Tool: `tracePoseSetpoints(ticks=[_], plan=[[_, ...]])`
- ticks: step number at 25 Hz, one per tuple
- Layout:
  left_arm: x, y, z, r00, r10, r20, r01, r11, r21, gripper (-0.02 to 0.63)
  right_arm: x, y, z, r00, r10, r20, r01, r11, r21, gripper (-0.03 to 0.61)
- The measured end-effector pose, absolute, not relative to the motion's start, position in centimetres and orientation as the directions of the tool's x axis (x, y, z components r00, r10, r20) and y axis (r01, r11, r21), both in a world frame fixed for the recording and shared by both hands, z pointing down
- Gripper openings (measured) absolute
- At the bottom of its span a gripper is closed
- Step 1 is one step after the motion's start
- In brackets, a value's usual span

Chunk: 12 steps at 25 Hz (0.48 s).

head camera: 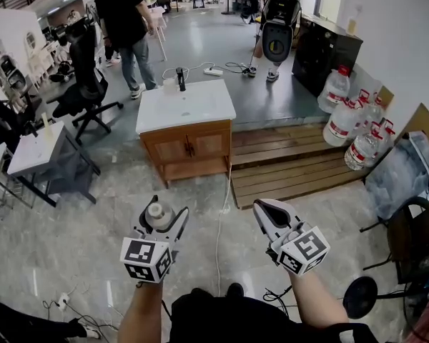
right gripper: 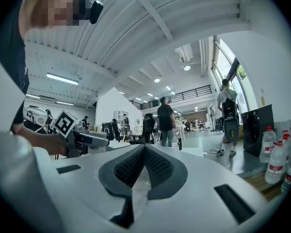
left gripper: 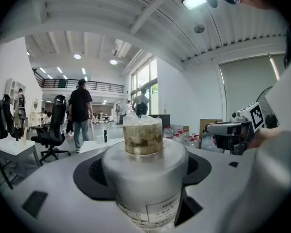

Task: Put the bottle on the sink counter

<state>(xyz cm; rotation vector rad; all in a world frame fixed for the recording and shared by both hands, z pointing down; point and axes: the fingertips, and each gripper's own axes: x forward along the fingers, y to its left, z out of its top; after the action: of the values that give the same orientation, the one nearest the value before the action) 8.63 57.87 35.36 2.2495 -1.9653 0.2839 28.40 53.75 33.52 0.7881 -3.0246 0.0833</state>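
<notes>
While I stand well short of the sink counter (head camera: 213, 111), my left gripper (head camera: 164, 214) is clamped around the white bottle (left gripper: 144, 178), which sits upright between the jaws, its brownish plastic-wrapped cap on top. My right gripper (head camera: 264, 207), beside it, has its jaws pressed together and seems empty, though a pale sliver low between the pads is unclear. Right of the counter sit water jugs (head camera: 347, 123); beyond it stands a person in black (head camera: 125, 16).
</notes>
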Motion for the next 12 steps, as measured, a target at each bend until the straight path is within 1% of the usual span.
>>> tracePoseSetpoints(ticks=[12], plan=[[11.1,55.7,35.5,0.142,-0.964,0.225,-0.989,-0.149,-0.014,0.341,30.6,51.2,34.9,-0.875,-0.481,0.048,-0.483,0.868,-0.116,0.015]])
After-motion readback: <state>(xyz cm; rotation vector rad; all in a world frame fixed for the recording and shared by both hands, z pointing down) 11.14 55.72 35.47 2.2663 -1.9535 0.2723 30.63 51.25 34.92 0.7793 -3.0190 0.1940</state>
